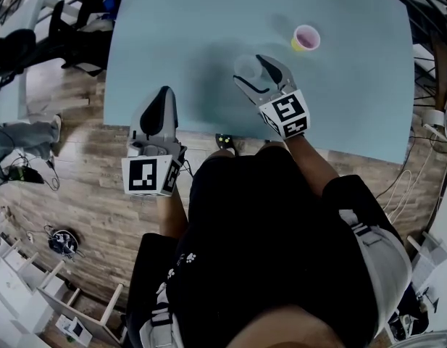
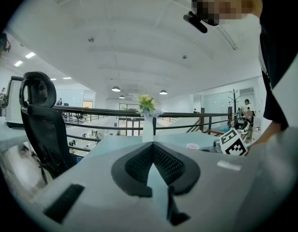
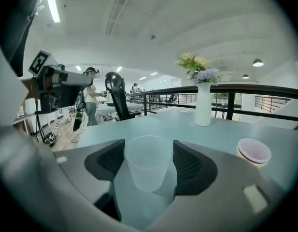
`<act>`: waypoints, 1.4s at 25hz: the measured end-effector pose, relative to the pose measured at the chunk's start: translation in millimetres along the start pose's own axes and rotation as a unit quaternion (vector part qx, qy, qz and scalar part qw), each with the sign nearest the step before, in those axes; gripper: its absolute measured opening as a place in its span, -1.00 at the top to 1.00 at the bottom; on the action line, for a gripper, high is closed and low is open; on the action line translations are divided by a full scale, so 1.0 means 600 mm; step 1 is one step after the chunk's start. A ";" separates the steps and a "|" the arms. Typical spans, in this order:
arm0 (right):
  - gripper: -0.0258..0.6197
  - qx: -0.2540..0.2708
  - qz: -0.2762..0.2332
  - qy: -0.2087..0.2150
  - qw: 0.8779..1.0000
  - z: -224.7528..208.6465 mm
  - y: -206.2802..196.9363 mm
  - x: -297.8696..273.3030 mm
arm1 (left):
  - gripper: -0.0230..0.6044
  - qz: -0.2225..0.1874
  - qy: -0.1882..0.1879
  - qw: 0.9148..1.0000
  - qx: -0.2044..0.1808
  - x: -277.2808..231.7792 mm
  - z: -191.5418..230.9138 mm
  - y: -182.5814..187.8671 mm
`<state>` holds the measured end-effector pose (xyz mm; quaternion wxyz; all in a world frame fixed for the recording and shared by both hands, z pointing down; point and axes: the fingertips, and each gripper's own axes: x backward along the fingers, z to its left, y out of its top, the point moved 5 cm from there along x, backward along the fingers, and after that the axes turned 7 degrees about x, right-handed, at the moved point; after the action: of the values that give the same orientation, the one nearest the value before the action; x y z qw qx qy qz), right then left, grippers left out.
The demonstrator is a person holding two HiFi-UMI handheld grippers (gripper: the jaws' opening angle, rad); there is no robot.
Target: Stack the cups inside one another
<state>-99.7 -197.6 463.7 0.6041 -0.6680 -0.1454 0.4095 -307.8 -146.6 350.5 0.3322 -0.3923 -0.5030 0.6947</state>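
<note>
Right tool: Your right tool (image 1: pixel 249 71) reaches over the table (image 1: pixel 180 27) with its jaws set wide. The ribbed pads (image 3: pixel 187 161) sit against either side of the clear cup (image 3: pixel 148 164), so it is gripping that cup.
Clear cup: It stands upright with its mouth up, between the jaws, over the near middle of the table. Its translucent wall makes the base hard to read, so I cannot tell whether it has left the surface.
Why this hold: A side grip under the rim leaves the base free, and the base is the part that must drop into another cup.
Nested pair: The pink cup (image 1: pixel 306 38) sits in a yellow one. The pair stands at about 1 o'clock from the clear cup and well apart from it.
Left tool: Your left tool (image 1: pixel 165 93) has its jaws together with nothing between them. It sits at the table's near edge, around 7 o'clock from the clear cup, probably parked there to keep the path clear.
Step in hand: This looks like the carry toward the pair.
Next move: You need to centre the base over the pink mouth and keep the cup level.
Risk: The cup wall is thin and could buckle or slip if you squeeze harder.
</note>
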 end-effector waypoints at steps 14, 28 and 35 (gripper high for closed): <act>-0.06 -0.032 -0.053 -0.121 0.991 -0.200 0.035 0.112 | 0.95 0.000 -0.016 1.000 0.008 -0.068 -0.063 0.006; -0.06 -0.029 -0.070 -0.164 0.984 -0.289 0.048 0.148 | 0.95 0.004 -0.004 1.000 0.013 -0.097 -0.084 0.005; -0.06 -0.032 -0.046 -0.162 0.985 -0.305 0.024 0.137 | 0.95 0.003 0.011 1.000 0.014 -0.097 -0.084 0.008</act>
<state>79.4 -270.0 408.1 0.5691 -0.6046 -0.2844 0.4793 -236.1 -175.8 348.6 0.3408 -0.3971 -0.4884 0.6984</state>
